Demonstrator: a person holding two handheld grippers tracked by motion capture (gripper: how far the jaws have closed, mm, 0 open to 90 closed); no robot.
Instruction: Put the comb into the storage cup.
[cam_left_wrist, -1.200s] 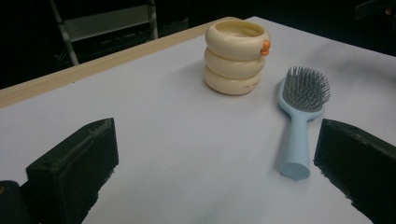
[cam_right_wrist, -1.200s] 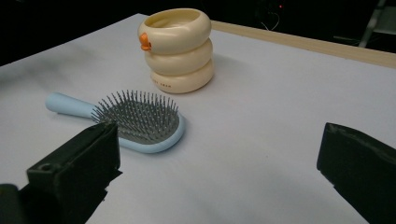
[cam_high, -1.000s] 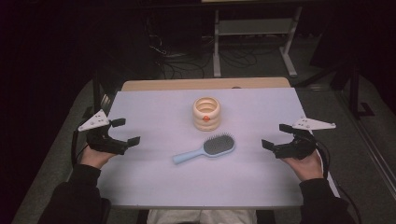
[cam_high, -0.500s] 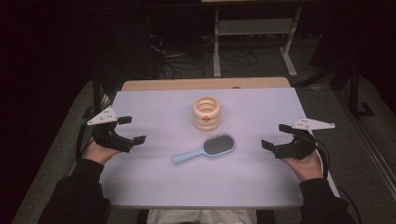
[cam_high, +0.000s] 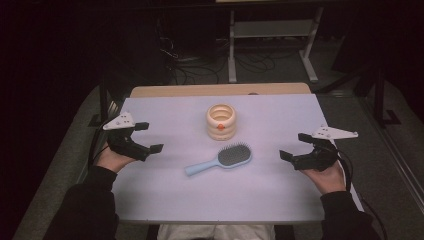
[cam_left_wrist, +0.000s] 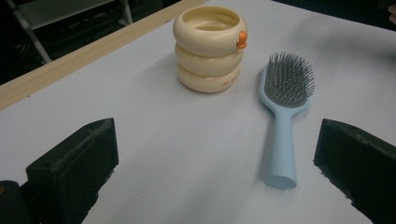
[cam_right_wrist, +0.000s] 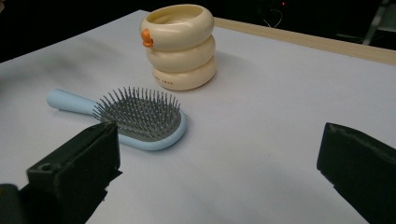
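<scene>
Both grippers, left (cam_high: 142, 136) and right (cam_high: 296, 145), gape wide and empty; a careless reach could topple the cream ringed plastic cup (cam_high: 221, 121) beside the pale-blue plastic hairbrush (cam_high: 220, 159).

Black sleeves at lower corners. Left gripper (cam_high: 145, 137), right gripper (cam_high: 295, 145): black two-jaw bodies, blocky black pads, grey three-cornered top plates, black trailing cables.

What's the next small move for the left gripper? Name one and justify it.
Probably ease the left gripper forward toward the hairbrush handle. Its fingers stand wide open, the handle end points toward it, and the brush lies flat, apart from the cream holder.
</scene>
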